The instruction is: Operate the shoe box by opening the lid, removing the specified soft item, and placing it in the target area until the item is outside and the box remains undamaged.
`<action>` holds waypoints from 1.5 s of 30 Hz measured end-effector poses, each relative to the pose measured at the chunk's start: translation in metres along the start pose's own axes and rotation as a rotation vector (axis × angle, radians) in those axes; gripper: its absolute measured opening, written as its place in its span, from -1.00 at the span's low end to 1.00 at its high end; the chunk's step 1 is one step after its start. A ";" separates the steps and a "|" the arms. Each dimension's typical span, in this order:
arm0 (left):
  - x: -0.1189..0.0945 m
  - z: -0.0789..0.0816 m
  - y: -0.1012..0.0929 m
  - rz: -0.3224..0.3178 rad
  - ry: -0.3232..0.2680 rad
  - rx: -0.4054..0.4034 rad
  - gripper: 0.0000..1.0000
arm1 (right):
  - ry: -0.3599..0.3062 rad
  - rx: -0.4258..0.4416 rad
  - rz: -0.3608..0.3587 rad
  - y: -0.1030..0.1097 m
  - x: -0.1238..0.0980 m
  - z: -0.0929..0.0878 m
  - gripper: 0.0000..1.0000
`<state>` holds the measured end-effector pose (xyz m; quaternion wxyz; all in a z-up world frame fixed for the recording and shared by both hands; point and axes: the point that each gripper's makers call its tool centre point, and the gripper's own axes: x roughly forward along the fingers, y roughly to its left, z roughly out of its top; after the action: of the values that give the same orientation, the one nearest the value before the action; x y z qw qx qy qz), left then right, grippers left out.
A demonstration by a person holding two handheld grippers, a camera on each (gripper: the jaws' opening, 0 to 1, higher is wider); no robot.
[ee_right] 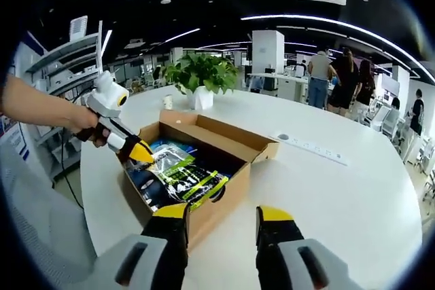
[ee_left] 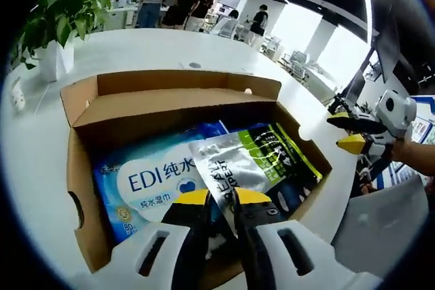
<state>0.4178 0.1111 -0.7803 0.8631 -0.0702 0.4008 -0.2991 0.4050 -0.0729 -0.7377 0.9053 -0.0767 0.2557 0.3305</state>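
Nearest the lens in left gripper view: left gripper, yellow-tipped jaws almost together, pinching the lower edge of the silver pouch inside the shoe box. Grip looks closed on that pouch; exact contact partly hidden by the jaw tips.

Pouch lies atop a green/black packet, both overlapping a blue wet-wipes pack w/ white oval label. Lower parts of all three cut off by the jaws. Box is brown cardboard, lid open, flap folded back at far side. Print on the packets too small to read beyond "EDI" on the wipes.

Right gripper view gives the box from the other end, whole outline visible, on the white table. Here the left gripper comes in from the left, held by a hand, tip down in the box on the silver pouch; green/black packet beside it. Right gripper near the bottom, jaws apart, nothing between them, short of the box's near wall.

In left gripper view the right gripper shows at right, tips parted.

Further out: potted plant on the table beyond the box, power strip to its right, people standing in the office behind.
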 end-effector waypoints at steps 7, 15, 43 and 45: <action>-0.002 0.003 -0.003 0.007 -0.013 -0.006 -1.00 | -0.001 0.010 0.012 0.006 0.003 -0.001 -0.28; -0.009 0.009 -0.007 0.011 -0.044 -0.007 -1.00 | -0.004 0.014 0.023 0.010 0.004 0.000 -0.30; -0.031 0.011 0.031 0.116 -0.077 -0.003 -1.00 | 0.024 0.080 0.141 0.056 0.040 0.017 -0.36; -0.031 0.010 0.033 0.120 -0.075 -0.001 -1.00 | 0.034 0.080 0.148 0.060 0.044 0.015 -0.36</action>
<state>0.4243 0.1547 -0.7654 0.8939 -0.0575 0.3718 -0.2438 0.4016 0.0024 -0.7452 0.8761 -0.0267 0.2892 0.3847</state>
